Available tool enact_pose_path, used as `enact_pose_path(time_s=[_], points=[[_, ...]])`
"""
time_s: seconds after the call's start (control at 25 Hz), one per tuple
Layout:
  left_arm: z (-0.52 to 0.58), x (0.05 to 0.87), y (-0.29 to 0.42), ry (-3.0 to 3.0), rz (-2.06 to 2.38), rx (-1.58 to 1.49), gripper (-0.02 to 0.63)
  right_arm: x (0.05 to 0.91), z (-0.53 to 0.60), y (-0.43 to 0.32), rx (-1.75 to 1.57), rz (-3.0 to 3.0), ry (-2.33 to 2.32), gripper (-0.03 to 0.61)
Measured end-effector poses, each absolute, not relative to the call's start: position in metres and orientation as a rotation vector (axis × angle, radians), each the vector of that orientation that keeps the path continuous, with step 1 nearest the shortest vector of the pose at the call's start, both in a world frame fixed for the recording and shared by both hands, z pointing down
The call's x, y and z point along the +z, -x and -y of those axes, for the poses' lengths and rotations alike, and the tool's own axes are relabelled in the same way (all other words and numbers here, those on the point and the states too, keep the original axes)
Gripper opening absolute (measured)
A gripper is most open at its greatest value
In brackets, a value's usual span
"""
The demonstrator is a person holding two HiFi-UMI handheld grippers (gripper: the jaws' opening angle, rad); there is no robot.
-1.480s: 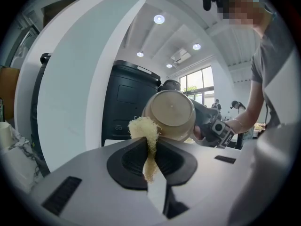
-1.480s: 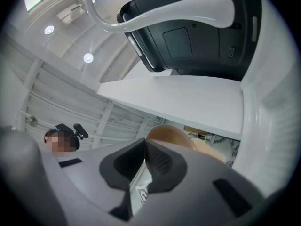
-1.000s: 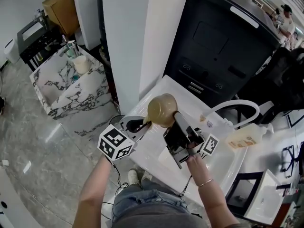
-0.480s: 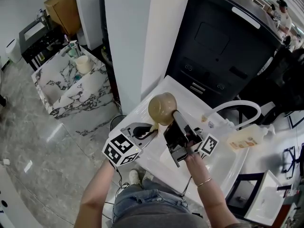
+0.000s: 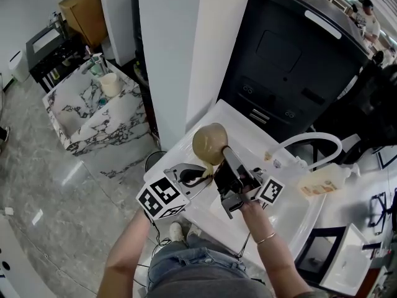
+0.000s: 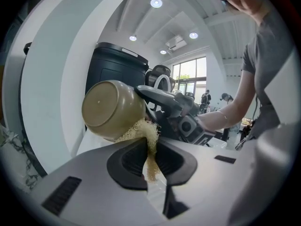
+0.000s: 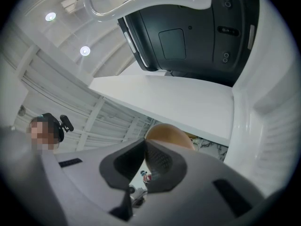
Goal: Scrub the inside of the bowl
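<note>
A tan bowl [image 5: 209, 142] is held up above the white sink [image 5: 291, 213], its base turned to the left. My right gripper [image 5: 223, 158] is shut on its rim; in the right gripper view the bowl [image 7: 170, 134] shows just past the closed right gripper [image 7: 145, 160]. My left gripper [image 5: 203, 177] is shut on a fibrous beige scrubber [image 6: 146, 136]. In the left gripper view the scrubber pokes out of the left gripper [image 6: 151, 166] and touches the lower edge of the bowl [image 6: 112, 109]. The bowl's inside is hidden.
A white arched faucet [image 5: 311, 138] and a soap bottle [image 5: 320, 182] stand to the right of the sink. A black cabinet [image 5: 285, 61] rises behind it and a white pillar [image 5: 186, 48] to the left. A marble basin [image 5: 93, 113] sits lower left on the floor.
My left gripper has moved right and down with the scrubber, and is now under the bowl's edge. The bowl and right gripper have barely shifted.
</note>
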State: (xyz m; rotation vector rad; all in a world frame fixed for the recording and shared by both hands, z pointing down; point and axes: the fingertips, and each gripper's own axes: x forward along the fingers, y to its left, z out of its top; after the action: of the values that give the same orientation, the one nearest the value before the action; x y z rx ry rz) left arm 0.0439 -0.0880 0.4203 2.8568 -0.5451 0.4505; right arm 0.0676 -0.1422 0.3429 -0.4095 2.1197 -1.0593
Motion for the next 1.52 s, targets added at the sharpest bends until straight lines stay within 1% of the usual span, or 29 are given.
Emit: enact_pose_path(time_s=[0.48,1.08,1.28,1.52], points=[[0.08,0.422,-0.039,-2.906,0.469,0.642,0.046,0.351,0.141,-0.056,-1.039,-2.221,0.435,0.018],[0.062,0.411,-0.024,-2.991,0.318,0.806,0.044,0.36,0.143,-0.043,-1.054,-2.294,0.466,0.018],[0.062,0.394,-0.006,-3.032,0.334,0.722,0.044,0.372,0.149,-0.048,-1.093,-2.271,0.502,0.018],[0.099,0.385,0.043,-2.952,0.598,0.543,0.044,0.379,0.153,-0.054,-1.12,-2.198,0.535,0.018]])
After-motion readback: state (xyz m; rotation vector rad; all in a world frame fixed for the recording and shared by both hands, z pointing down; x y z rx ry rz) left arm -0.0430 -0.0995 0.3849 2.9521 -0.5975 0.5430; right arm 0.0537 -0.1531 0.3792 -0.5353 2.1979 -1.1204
